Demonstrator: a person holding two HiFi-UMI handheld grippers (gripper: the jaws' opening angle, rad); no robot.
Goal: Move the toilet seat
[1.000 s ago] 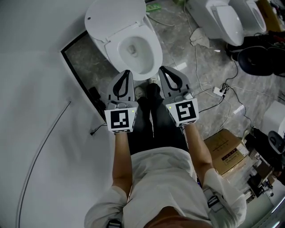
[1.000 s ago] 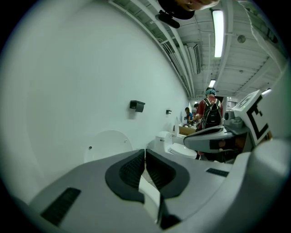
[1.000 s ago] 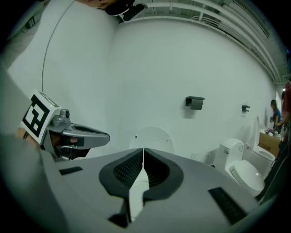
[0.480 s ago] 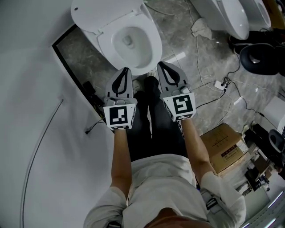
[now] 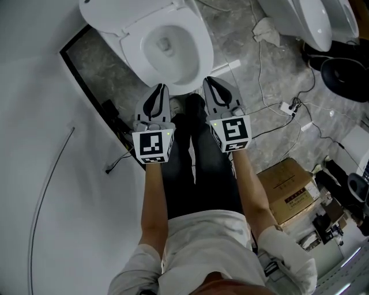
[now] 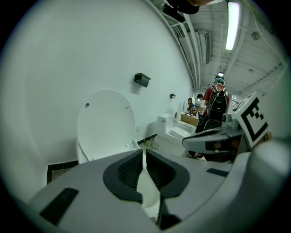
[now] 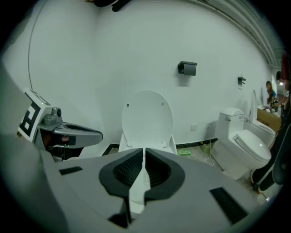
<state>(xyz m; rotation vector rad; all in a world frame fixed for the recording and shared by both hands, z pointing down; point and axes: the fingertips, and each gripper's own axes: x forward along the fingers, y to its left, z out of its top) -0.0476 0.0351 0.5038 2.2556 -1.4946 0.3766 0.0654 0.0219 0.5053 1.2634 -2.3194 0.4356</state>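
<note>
A white toilet stands in front of me, its bowl [image 5: 170, 49] open and its lid [image 5: 115, 11] raised against the wall. The lid shows as an upright white oval in the left gripper view [image 6: 107, 120] and in the right gripper view [image 7: 148, 120]. I cannot tell whether the seat ring is up with the lid. My left gripper [image 5: 159, 89] and right gripper [image 5: 209, 82] are held side by side just short of the bowl's front rim, touching nothing. Both are shut and empty, as their own views show for the left gripper [image 6: 143, 159] and the right gripper [image 7: 143, 157].
A white wall runs along the left. Two more toilets [image 5: 305, 23] stand at the upper right, with a crumpled cloth [image 5: 268, 29] and cables [image 5: 282, 106] on the grey floor. A cardboard box [image 5: 288, 193] sits at the right. People [image 6: 217, 102] stand far off.
Both grippers have sunk together, staying shut and side by side. In the head view the toilet has slid toward the top of the picture.
</note>
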